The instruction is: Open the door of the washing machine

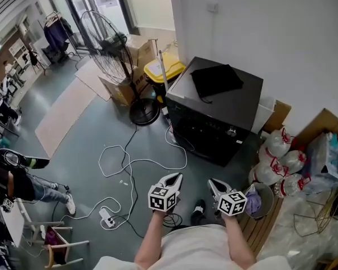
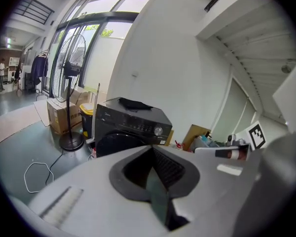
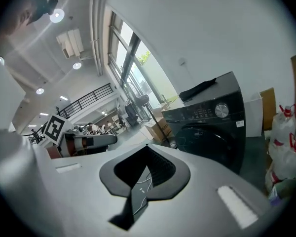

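Observation:
A black front-loading washing machine (image 1: 214,117) stands against the white wall, its round door (image 3: 212,142) closed and a dark cloth (image 1: 216,80) lying on its top. Both grippers hang side by side in front of it, well short of it and touching nothing. My left gripper (image 1: 173,179) is shut with nothing between its jaws. My right gripper (image 1: 214,185) is shut and empty too. The left gripper view shows the machine (image 2: 130,127) ahead past the jaw tips, with a silver knob (image 2: 158,130) on its panel. The right gripper view looks at the panel and door from the left.
A standing fan (image 1: 115,55) and cardboard boxes (image 1: 129,83) are left of the machine, beside a yellow bin (image 1: 160,69). White cables (image 1: 127,167) and a power strip (image 1: 107,221) lie on the grey floor. Tied plastic bags (image 1: 281,159) and a small bin (image 1: 259,198) crowd the right.

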Demonstrator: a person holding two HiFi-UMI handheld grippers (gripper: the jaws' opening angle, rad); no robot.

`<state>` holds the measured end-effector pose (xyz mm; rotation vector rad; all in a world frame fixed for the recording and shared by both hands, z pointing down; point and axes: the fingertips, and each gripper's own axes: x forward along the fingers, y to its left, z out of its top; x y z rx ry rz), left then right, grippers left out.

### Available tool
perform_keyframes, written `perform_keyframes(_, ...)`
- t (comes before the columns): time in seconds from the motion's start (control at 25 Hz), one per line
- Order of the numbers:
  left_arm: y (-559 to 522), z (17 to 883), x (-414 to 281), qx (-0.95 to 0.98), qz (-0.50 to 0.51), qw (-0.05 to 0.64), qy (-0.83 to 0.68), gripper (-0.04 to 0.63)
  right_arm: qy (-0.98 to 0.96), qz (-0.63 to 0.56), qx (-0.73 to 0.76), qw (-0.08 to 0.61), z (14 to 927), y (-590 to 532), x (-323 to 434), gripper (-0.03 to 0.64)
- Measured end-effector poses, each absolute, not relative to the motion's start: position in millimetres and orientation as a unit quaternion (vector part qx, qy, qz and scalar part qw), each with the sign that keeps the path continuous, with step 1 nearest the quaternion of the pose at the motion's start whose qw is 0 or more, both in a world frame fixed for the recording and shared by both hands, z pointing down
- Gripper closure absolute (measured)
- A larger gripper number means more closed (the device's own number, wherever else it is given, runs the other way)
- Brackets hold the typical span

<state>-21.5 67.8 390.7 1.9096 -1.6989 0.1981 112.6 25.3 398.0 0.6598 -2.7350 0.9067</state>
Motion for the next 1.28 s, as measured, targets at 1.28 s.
perform_keyframes(1.28, -156, 418, -129, 0.781, 0.119, 0.264, -0.553, 0.538, -0.914, 0.201, 0.326, 0.136, 414, -172, 26, 0.617)
